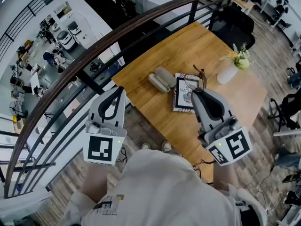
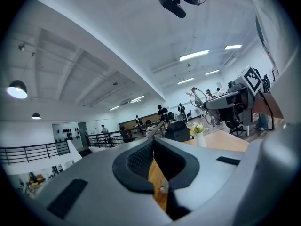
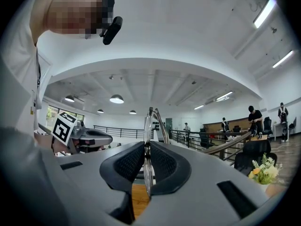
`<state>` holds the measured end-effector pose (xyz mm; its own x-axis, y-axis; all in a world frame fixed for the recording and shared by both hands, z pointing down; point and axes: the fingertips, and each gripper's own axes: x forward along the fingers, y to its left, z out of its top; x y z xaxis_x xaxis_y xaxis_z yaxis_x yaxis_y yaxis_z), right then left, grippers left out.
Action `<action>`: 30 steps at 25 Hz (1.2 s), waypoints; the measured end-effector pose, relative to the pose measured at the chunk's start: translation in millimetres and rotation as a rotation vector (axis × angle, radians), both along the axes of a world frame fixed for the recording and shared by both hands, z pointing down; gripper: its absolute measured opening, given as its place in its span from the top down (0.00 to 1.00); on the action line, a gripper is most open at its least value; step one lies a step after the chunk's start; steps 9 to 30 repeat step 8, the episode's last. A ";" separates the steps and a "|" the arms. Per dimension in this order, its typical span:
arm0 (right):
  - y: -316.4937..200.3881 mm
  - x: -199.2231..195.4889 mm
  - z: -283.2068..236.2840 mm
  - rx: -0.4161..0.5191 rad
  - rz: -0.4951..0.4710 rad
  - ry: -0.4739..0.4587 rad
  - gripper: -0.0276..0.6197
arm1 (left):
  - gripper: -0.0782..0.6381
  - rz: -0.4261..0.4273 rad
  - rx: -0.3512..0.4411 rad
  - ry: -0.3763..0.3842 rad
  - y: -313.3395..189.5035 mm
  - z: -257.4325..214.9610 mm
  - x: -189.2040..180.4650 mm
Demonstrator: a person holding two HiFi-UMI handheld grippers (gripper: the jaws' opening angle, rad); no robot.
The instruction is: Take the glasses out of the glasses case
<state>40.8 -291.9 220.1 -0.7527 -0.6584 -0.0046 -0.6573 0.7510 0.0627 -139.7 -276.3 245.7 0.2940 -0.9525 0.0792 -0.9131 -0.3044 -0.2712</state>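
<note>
Nearest, head view: my shoulders and sleeves fill the bottom edge and cut off both forearms. My left gripper (image 1: 118,91) and right gripper (image 1: 195,92) point away from me, each with its marker cube toward the camera.

Left gripper view: the left gripper (image 2: 154,147) has its jaws a narrow way apart and holds nothing. Only a strip of wood shows in the gap, with a small pale blur I cannot identify.

Right gripper view: the right gripper (image 3: 147,145) is clamped on the glasses (image 3: 149,121). They are seen edge-on, so one thin rim rises above the pads and the rest is hidden between them.

On the desk (image 1: 155,108), the glasses (image 1: 199,76) hang at the right gripper's tip above a book (image 1: 181,98), which that gripper partly covers. The frame is thin and hard to trace. The glasses case (image 1: 161,79) lies just beside the book, apart from the glasses. Its inside is not readable.

Farther off stands a white vase (image 1: 227,73) of flowers. Beyond the desk's edge runs a railing (image 1: 94,51).
</note>
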 end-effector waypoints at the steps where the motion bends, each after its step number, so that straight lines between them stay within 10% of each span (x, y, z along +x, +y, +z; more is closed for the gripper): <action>1: -0.2 0.7 1.3 0.001 -0.001 -0.001 0.87 | 0.87 0.000 -0.002 -0.001 0.1 1.7 0.3; 30: -2.6 -2.7 6.3 0.001 0.004 -0.003 0.86 | 0.87 -0.002 -0.006 -0.001 0.4 7.1 -6.2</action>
